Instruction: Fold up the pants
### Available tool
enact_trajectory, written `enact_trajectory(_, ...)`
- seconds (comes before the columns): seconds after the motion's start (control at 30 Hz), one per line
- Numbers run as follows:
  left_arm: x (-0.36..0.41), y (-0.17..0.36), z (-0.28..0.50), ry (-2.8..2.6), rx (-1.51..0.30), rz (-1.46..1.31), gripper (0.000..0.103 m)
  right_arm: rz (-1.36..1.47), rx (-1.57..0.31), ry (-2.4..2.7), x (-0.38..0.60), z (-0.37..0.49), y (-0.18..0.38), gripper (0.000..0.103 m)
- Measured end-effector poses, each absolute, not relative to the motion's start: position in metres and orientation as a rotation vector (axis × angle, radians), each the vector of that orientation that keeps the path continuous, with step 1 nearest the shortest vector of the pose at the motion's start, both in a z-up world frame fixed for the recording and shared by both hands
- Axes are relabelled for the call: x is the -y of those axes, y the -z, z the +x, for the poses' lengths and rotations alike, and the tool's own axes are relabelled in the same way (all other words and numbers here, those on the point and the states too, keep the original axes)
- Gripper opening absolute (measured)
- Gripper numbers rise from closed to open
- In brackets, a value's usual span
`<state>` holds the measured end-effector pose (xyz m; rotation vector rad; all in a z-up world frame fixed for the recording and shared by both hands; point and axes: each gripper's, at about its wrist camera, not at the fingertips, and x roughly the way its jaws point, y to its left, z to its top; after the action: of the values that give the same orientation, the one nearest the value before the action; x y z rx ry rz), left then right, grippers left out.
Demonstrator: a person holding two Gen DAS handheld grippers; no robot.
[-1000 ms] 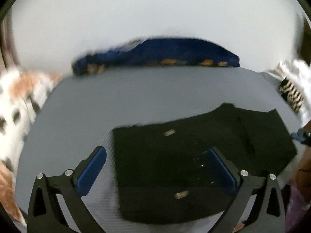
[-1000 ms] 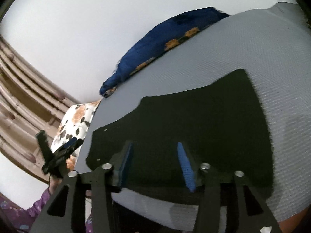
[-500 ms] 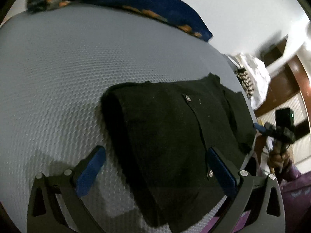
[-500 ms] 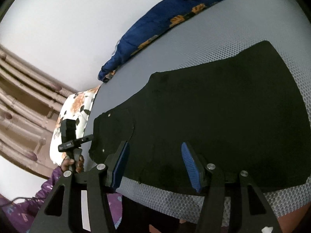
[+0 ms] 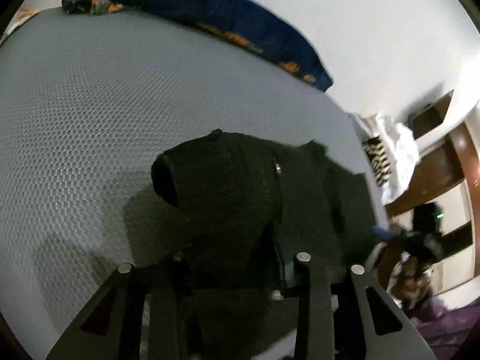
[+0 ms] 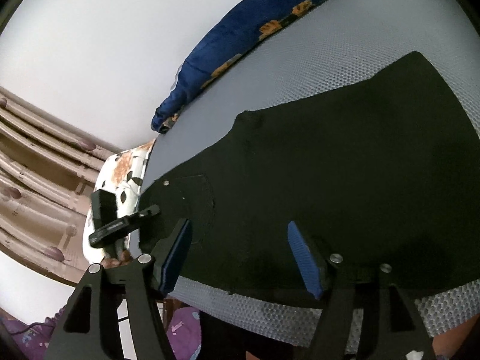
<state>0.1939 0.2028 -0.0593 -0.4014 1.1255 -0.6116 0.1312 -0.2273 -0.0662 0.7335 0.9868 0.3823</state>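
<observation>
The black pants (image 6: pixel 330 174) lie spread on the grey textured mattress (image 6: pixel 375 39). In the left wrist view the pants' near end (image 5: pixel 228 198) is bunched and raised off the mattress (image 5: pixel 90 105). My left gripper (image 5: pixel 237 273) is shut on that cloth, its pads hidden by it. It also shows in the right wrist view (image 6: pixel 150 211) at the pants' left edge. My right gripper (image 6: pixel 240 255) is open over the near edge of the pants, blue pads apart. It shows blurred in the left wrist view (image 5: pixel 387 235).
A dark blue blanket (image 6: pixel 240 48) with orange print lies along the far edge by the white wall. A floral pillow (image 6: pixel 123 177) and curtains (image 6: pixel 36 180) are at the left. In the left wrist view, white clothes (image 5: pixel 390 156) and wooden furniture (image 5: pixel 444 174) stand at the right.
My left gripper has closed on the near end of the pants and lifted it into a bunch. My right gripper has dropped closer to the pants' edge and stays open.
</observation>
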Motion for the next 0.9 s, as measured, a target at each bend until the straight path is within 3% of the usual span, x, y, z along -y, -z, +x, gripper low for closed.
enact_trajectory(0.43, -0.109, -0.025, 0.160, 0.735, -1.112, -0.425, 0.022, 0.806, -0.962, -0.490, 0.237, 0.134, 0.070, 0.067)
enact_trajectory(0.9, 0.004, -0.038, 0.165, 0.876, -1.123, -0.467, 0.022, 0.849, -0.920, -0.732, 0.228, 0.139, 0.051, 0.077)
